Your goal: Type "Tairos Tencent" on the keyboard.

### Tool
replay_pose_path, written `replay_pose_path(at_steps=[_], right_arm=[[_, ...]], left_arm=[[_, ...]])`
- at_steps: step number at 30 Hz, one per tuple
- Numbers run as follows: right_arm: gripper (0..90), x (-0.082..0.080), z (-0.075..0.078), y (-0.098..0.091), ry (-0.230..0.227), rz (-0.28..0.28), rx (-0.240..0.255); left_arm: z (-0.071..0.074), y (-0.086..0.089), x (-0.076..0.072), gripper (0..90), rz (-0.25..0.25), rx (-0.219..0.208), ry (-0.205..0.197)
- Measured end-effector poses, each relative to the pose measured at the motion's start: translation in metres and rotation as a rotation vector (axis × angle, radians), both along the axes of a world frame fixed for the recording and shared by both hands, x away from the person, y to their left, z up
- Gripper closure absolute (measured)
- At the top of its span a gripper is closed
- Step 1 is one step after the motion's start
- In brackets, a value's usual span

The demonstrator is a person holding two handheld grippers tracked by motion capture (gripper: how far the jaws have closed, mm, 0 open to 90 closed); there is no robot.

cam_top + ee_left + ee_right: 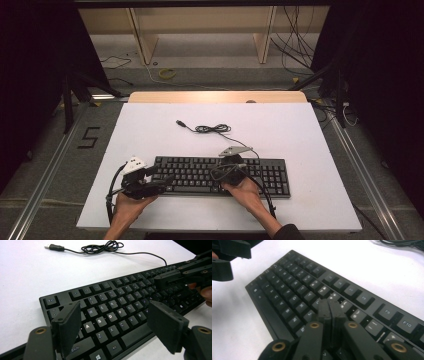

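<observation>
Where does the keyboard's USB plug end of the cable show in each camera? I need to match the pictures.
High view: USB plug lies on the white table, behind the keyboard, left of the coiled cable.
Left gripper view: plug at top left, coil to its right.
Right gripper view: the plug is not in it; a bit of cable crosses the top right corner.
Shared landmark: the black keyboard.
</observation>
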State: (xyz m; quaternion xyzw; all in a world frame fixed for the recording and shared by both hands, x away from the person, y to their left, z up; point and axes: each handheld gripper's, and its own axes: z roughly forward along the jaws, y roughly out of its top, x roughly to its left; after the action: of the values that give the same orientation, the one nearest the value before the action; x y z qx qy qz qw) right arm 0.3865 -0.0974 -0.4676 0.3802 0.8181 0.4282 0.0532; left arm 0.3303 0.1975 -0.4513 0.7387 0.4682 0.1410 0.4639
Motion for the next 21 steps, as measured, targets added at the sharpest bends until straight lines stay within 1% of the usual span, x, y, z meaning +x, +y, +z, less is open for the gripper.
replay_pose_path(at_steps=[4, 7, 21], right_arm=[[90.0, 0.0025, -0.0010, -0.0015, 0.010, -0.005, -0.011], [90.0, 0.0040, -0.0019, -0.0019, 0.009, -0.005, -0.017], [90.0, 0.0070, -0.0038, -0.0025, 0.022, -0.009, -0.027]], left_arm=[[0.0002, -0.0001, -0.0003, 26.8, 0.000, -0.001, -0.001], [0.0000, 0.0001, -0.0002, 26.8, 0.001, -0.002, -0.001], [-0.0002, 0.0004, -0.0003, 26.8, 0.000, 0.003, -0.003]])
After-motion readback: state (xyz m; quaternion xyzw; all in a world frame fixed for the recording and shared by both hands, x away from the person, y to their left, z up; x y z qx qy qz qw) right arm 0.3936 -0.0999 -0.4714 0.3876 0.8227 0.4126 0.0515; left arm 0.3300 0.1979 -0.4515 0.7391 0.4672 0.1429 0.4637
